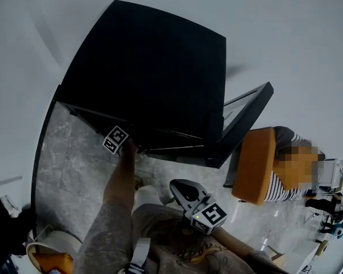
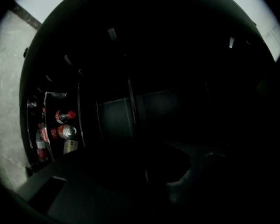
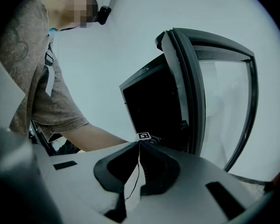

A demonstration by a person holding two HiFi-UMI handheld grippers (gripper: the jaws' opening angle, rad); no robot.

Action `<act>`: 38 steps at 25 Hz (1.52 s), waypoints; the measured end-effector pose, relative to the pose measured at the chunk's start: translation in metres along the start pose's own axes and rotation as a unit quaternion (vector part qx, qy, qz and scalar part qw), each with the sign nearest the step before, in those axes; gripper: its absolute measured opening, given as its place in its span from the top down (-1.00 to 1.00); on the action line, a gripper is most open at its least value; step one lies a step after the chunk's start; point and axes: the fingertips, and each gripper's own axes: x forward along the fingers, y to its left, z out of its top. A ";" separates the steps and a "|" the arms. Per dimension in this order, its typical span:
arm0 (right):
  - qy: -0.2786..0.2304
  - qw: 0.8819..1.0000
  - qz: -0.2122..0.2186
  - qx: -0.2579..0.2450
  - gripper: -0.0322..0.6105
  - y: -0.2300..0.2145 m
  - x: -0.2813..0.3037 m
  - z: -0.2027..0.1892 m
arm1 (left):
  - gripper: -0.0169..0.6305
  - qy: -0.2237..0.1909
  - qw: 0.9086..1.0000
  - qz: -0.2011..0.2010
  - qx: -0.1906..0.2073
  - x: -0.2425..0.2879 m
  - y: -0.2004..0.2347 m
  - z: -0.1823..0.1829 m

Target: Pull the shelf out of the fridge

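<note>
Left gripper point(image 1: 119, 141), grey w/ a square-marker cube, reaches into the front opening of the tall black fridge point(image 1: 154, 67) at its left corner. Its own view is so dark that we can't tell whether the jaws are apart, together or on anything. Right gripper point(image 3: 139, 143) hangs by our torso, well apart from the fridge, jaws pressed together w/ nothing b/w them but a thin dark wire along the seam.

Ahead of the left gripper a thin pale edge point(image 2: 130, 107) crosses the dark interior. We take it for the shelf, seated inside the cabinet & not drawn out. Red-capped bottles and a silver-topped can point(image 2: 61, 125) sit at the interior's far left side. The black-framed fridge door w/ a pale panel point(image 1: 248, 110) stands open at the right corner.

Risks, as we judge them:
- Gripping blind, the jaws may close on a rail or on nothing & slip off.
- Pulling from one corner only could skew the shelf & jam it in its guides.
- A jerk could rattle the bottles, esp. if any rest on it, which we can't tell.
- The door may swing back onto our arm.
</note>
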 end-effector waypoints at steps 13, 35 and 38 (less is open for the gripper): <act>0.001 1.000 -0.018 0.005 0.83 -0.009 -0.003 -0.004 | 0.86 -0.029 0.998 -0.046 -0.036 0.010 -0.008 0.007; 0.009 1.000 0.005 -0.005 0.83 0.002 -0.011 -0.011 | 0.90 -0.050 0.994 -0.055 -0.084 -0.039 -0.012 0.001; 0.012 1.000 0.011 -0.008 0.83 0.004 -0.013 -0.014 | 0.90 -0.053 0.994 -0.058 -0.082 -0.056 -0.014 -0.001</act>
